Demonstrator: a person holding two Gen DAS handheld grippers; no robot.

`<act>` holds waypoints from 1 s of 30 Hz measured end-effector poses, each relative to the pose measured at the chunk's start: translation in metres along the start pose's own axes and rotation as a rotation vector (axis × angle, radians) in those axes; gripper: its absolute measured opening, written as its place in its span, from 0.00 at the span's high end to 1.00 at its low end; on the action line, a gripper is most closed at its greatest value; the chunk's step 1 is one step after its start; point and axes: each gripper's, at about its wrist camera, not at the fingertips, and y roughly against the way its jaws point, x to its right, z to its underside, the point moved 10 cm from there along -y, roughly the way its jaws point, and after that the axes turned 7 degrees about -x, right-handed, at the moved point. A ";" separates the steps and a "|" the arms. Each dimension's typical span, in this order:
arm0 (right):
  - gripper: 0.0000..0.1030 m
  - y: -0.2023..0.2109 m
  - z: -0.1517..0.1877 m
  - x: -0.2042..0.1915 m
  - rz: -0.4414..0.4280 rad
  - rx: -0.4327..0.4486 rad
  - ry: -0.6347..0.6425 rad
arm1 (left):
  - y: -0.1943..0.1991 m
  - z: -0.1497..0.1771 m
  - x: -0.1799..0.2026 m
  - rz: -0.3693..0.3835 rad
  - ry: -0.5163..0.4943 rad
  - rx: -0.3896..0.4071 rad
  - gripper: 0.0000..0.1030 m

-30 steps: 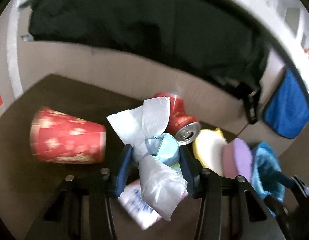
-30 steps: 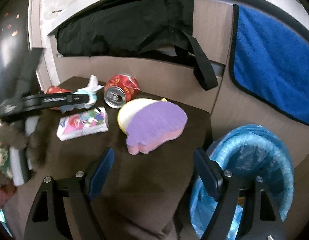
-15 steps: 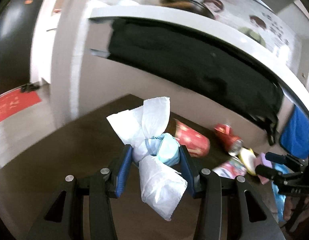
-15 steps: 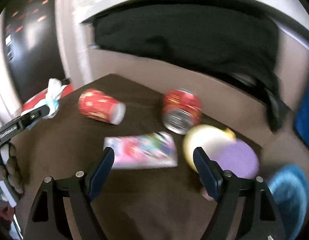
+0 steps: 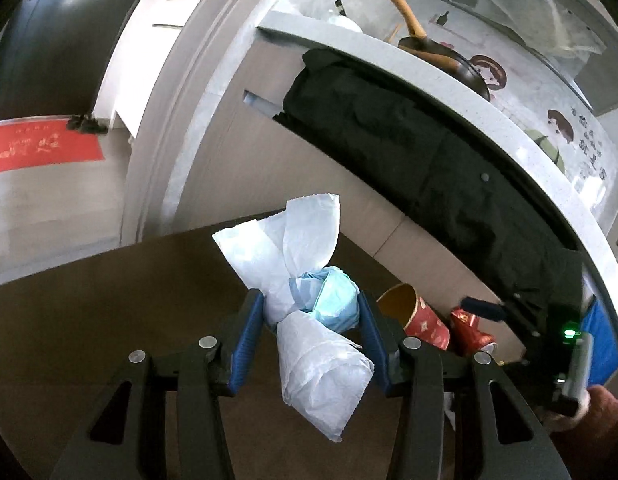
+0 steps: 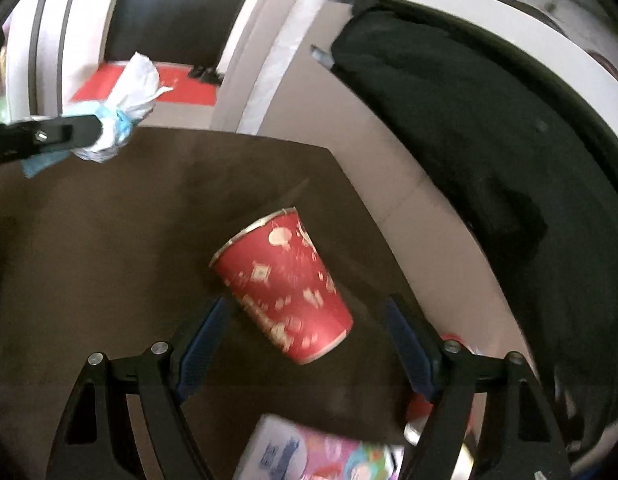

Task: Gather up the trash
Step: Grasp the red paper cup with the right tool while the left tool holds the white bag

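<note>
Right wrist: red cup (image 6: 283, 285) newly between open jaws.

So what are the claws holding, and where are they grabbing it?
The left claw pinches the crumpled tissue wad around its middle. The right claw is open, holding nothing.

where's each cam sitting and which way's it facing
Left wrist: on the left gripper, looking along its fingers, shut on a tissue wad, over the table toward the counter; a hand shows at right.
Right wrist: on the right gripper, open, angled down at the red cup lying on its side.
Shared: wad, cup, table, black cloth; each sees the other gripper.
</note>
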 end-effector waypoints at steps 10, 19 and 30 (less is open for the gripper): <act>0.44 -0.035 -0.005 0.014 0.004 -0.066 -0.064 | -0.004 0.003 0.003 0.004 -0.007 -0.021 0.53; 0.59 0.014 0.035 0.056 -0.173 -0.062 -0.436 | -0.007 0.011 0.027 0.000 -0.107 -0.045 0.53; 0.36 0.039 0.064 0.042 -0.228 -0.037 -0.452 | -0.002 0.011 0.047 -0.003 -0.141 -0.017 0.53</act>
